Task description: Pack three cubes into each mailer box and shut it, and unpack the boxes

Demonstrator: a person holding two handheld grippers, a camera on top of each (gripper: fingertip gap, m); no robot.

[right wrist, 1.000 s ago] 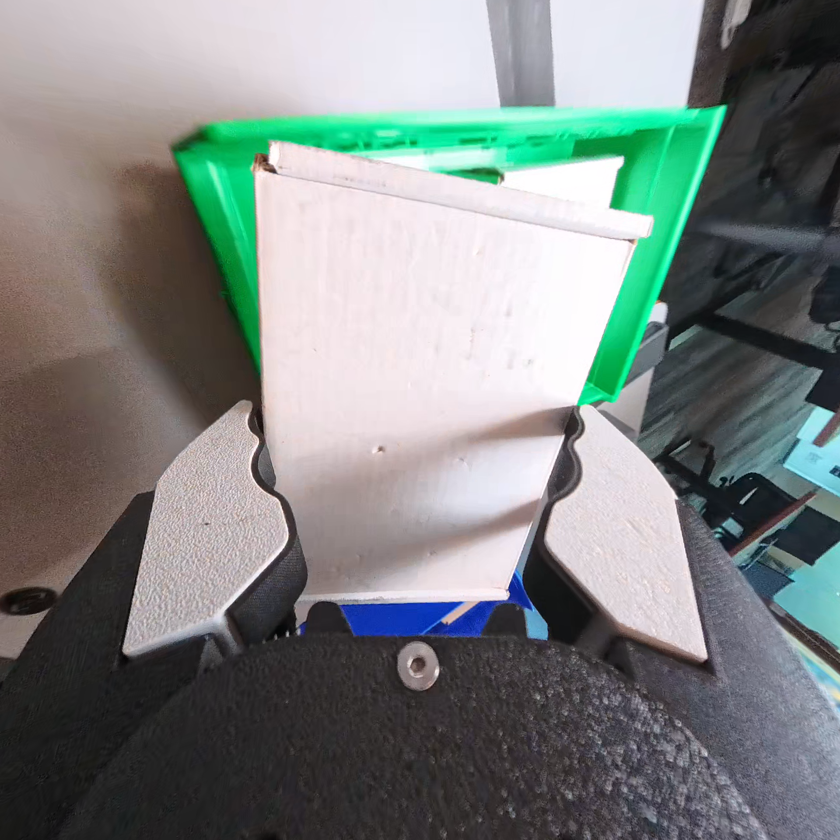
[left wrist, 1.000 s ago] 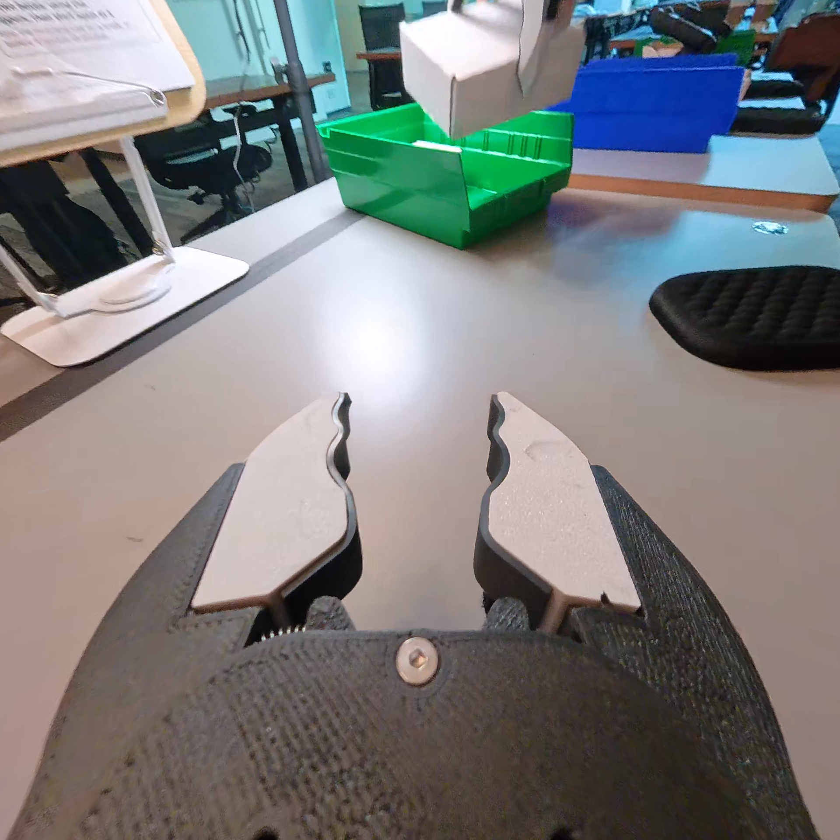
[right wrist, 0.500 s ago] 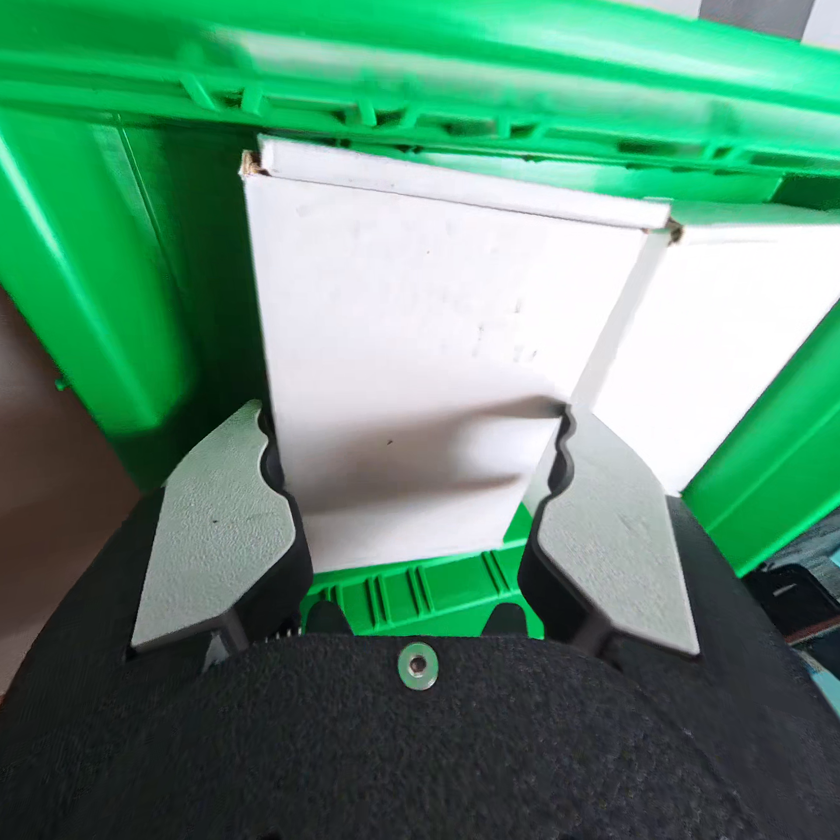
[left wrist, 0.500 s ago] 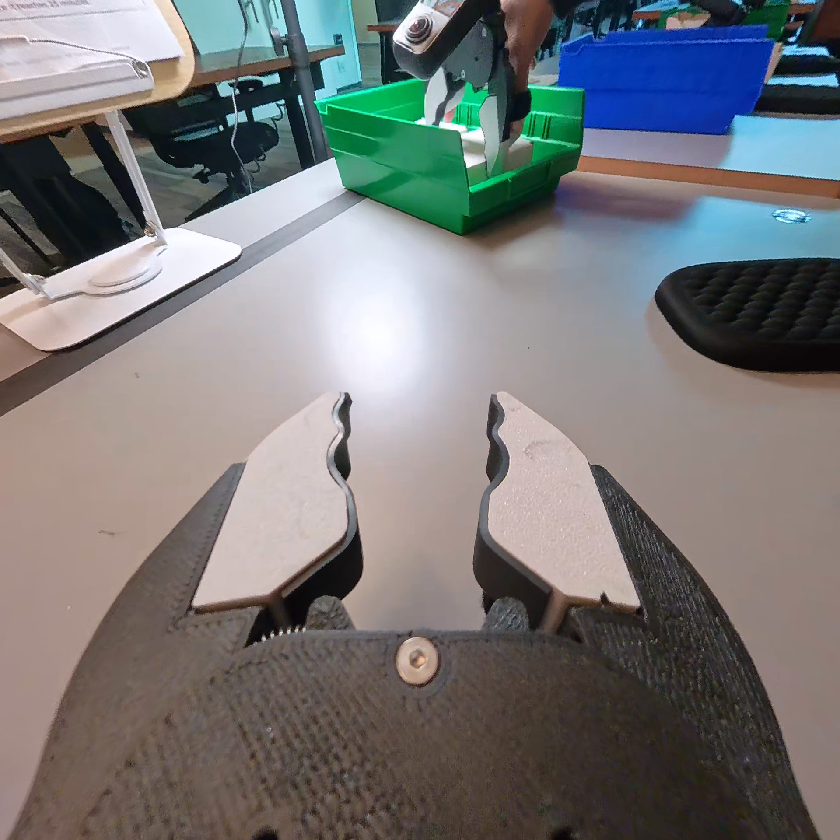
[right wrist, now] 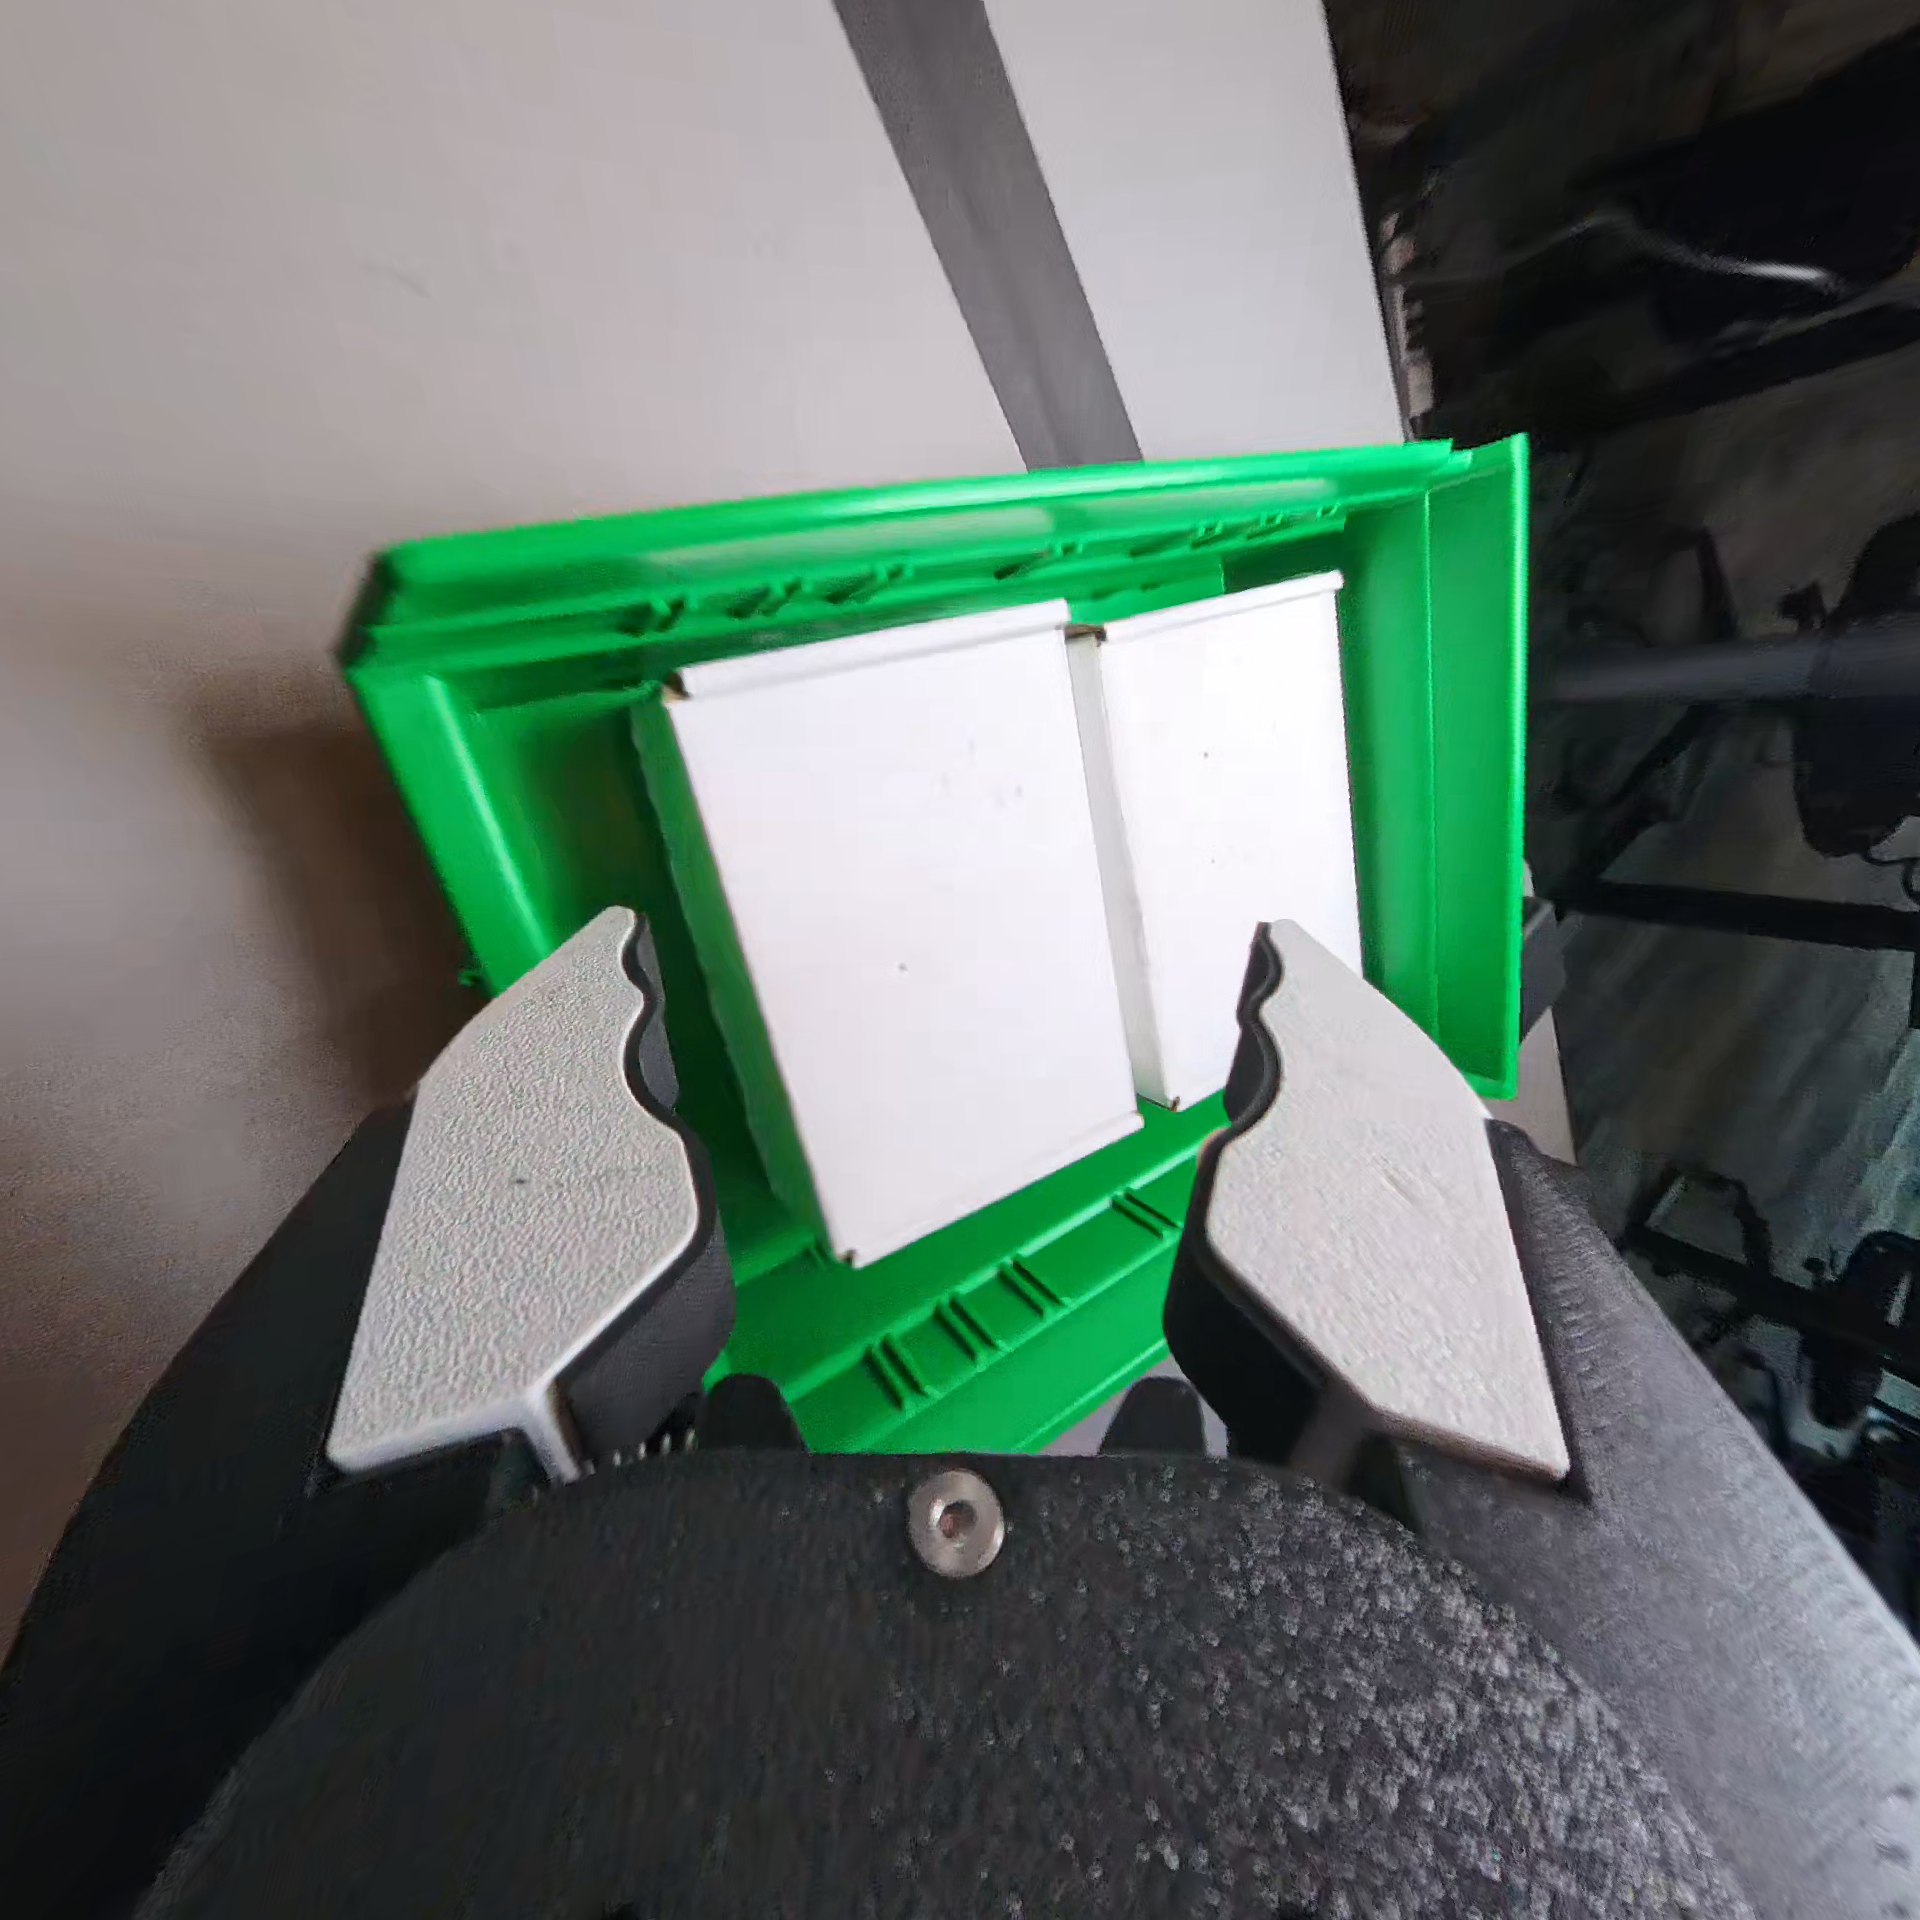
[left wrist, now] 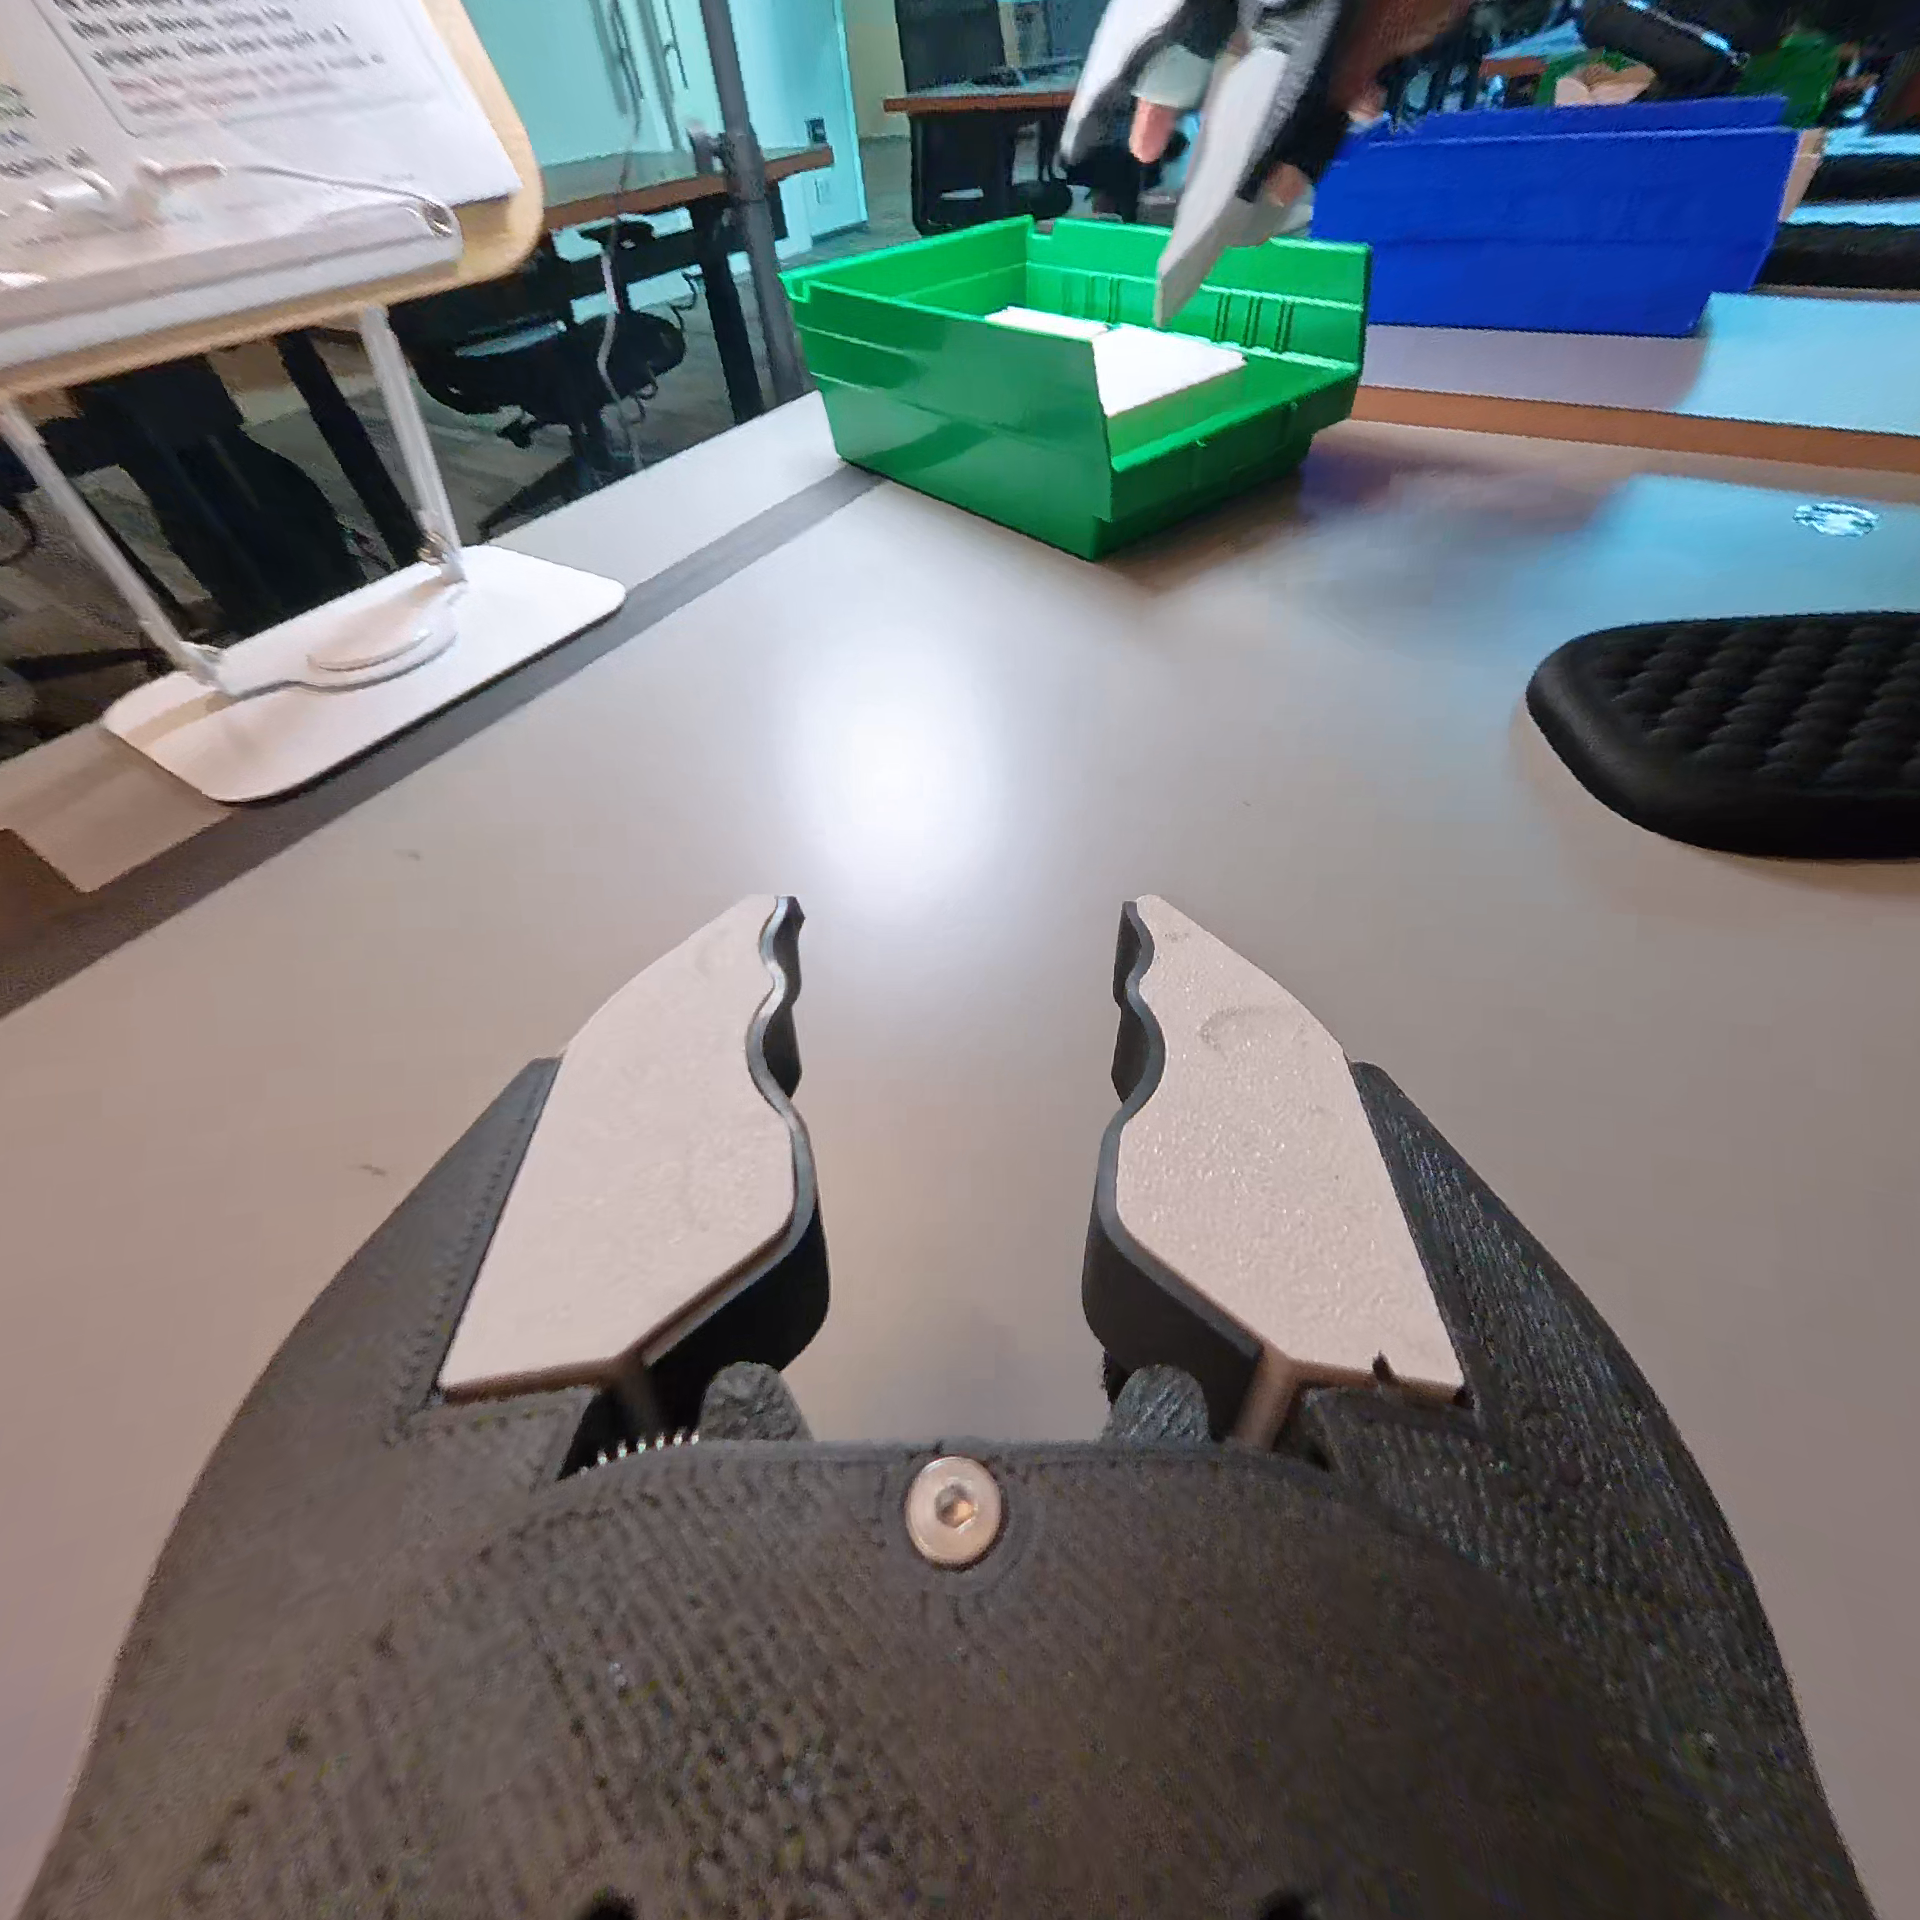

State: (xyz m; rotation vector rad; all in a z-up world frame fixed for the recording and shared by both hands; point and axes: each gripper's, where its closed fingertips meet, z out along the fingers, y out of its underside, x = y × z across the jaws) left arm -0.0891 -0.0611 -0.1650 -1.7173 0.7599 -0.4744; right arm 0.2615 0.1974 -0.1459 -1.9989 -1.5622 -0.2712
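Note:
Two shut white mailer boxes lie side by side in a green bin (right wrist: 1465, 748): one on the left (right wrist: 904, 914), one on the right (right wrist: 1226, 831). My right gripper (right wrist: 945, 956) is open and empty, held above the bin, looking down on the boxes. In the left wrist view the bin (left wrist: 977, 416) stands at the far side of the table, with the boxes' white tops (left wrist: 1153, 364) showing inside and the right gripper (left wrist: 1205, 208) above it. My left gripper (left wrist: 956, 925) is open and empty, low over the bare table. No cubes are in view.
A blue bin (left wrist: 1558, 208) stands behind the green one on a raised board. A black padded mat (left wrist: 1745, 727) lies at the right. A white document stand (left wrist: 353, 655) with papers is at the left. A dark seam (right wrist: 987, 260) runs across the grey table.
My right gripper lowered the white mailer box into the green bin beside the other box, let go of it and rose clear. My left gripper stayed open and hardly moved.

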